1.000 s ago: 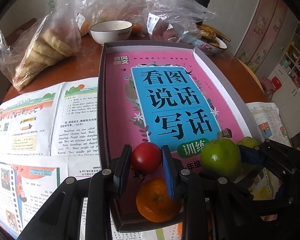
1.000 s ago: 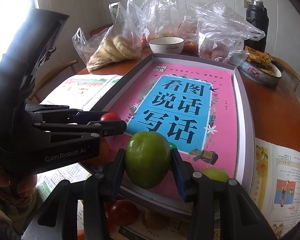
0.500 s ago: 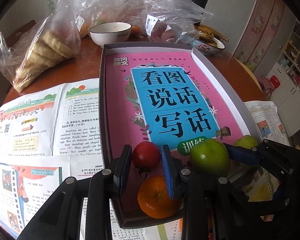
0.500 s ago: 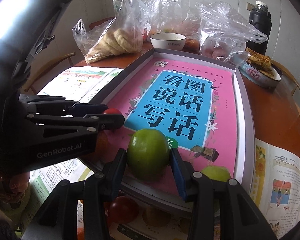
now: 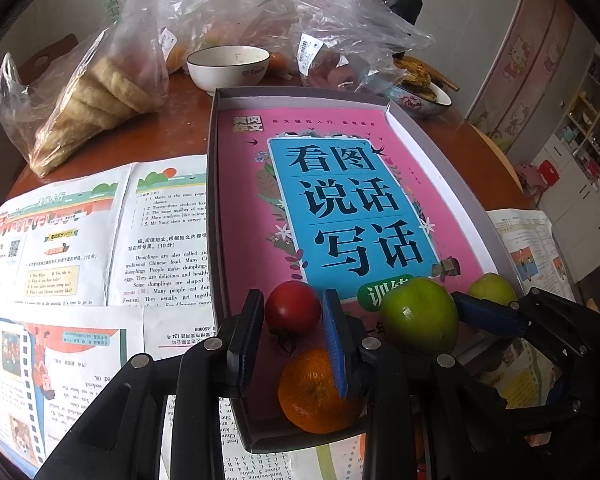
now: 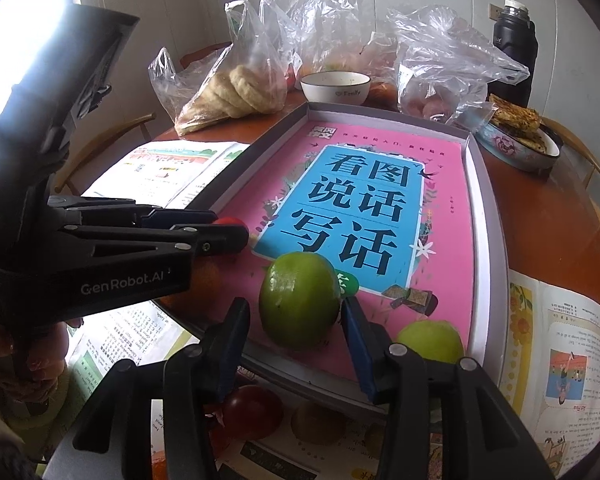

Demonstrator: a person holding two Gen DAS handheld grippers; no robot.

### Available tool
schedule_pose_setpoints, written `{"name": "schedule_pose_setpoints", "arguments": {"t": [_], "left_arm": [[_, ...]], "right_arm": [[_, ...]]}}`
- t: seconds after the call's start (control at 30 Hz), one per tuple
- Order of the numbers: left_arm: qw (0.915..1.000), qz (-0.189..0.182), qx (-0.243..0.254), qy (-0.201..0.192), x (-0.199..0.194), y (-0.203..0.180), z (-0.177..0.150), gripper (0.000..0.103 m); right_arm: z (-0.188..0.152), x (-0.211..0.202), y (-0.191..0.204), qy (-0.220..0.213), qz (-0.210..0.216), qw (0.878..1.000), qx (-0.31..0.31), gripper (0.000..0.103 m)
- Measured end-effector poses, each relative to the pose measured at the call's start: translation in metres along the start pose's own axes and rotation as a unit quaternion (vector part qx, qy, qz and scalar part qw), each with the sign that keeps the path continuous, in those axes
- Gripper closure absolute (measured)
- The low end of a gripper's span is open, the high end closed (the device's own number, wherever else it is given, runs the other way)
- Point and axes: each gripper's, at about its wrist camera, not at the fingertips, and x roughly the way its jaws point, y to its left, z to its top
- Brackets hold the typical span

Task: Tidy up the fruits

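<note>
Over the tray's near end: fruit going in
Left gripper (image 5: 292,316): fingers spread around tomato (image 5: 293,307)
Right gripper (image 6: 296,316): spread, green apple (image 6: 299,300) resting on tray (image 6: 485,216)
Next: likely withdraw, fetch loose fruit

white bowl (image 5: 228,67) at far edge of brown table (image 5: 172,128), just beyond the box end. clear bag of bread (image 5: 88,100) to its left; more plastic bags (image 6: 440,68) behind. black flask (image 6: 514,52) far right, beside a dish of fried cakes (image 6: 516,136). open worksheets (image 5: 80,236) lie flat on table.
</note>
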Motion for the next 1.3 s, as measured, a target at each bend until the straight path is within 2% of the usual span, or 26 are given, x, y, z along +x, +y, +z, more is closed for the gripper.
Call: {"name": "schedule_pose_setpoints", "arguments": {"t": [0.1,0.23,0.5,0.63,0.73,0.83,0.97,1.23,1.3], "left_arm": [[1.0000,0.000,0.000,-0.001,0.000,0.000,0.000,0.073],[1.0000,0.000,-0.002,-0.002,-0.001,0.001,0.000,0.073],[1.0000,0.000,-0.005,-0.007,-0.006,0.001,-0.003,0.073],[0.9999,0.000,-0.006,-0.009,-0.007,0.001,-0.004,0.072],[0.9999,0.000,-0.007,-0.009,-0.009,0.001,-0.005,0.071],[0.9999,-0.001,-0.009,-0.010,-0.010,0.001,-0.005,0.067],[0.9999,0.001,-0.008,-0.009,-0.012,0.000,-0.007,0.055],[0.9998,0.001,-0.002,-0.020,-0.024,-0.006,-0.010,0.051],[0.9996,0.003,0.000,-0.027,-0.030,-0.007,-0.010,0.037]], "right_arm": [[0.000,-0.005,0.002,-0.010,0.004,1.000,-0.005,0.055],[-0.001,-0.011,0.002,-0.020,0.002,1.000,-0.004,0.042],[-0.003,-0.020,0.001,-0.035,-0.006,0.999,-0.001,0.041],[-0.005,-0.023,0.001,-0.040,-0.012,0.999,-0.001,0.034],[-0.006,-0.025,0.001,-0.043,-0.012,0.999,0.000,0.033],[-0.008,-0.027,0.000,-0.044,-0.012,0.999,0.003,0.033],[-0.009,-0.032,-0.004,-0.049,-0.011,0.999,0.011,0.033],[-0.012,-0.045,-0.011,-0.062,-0.002,0.998,0.024,0.033],[-0.013,-0.048,-0.014,-0.067,-0.004,0.997,0.028,0.033]]}}
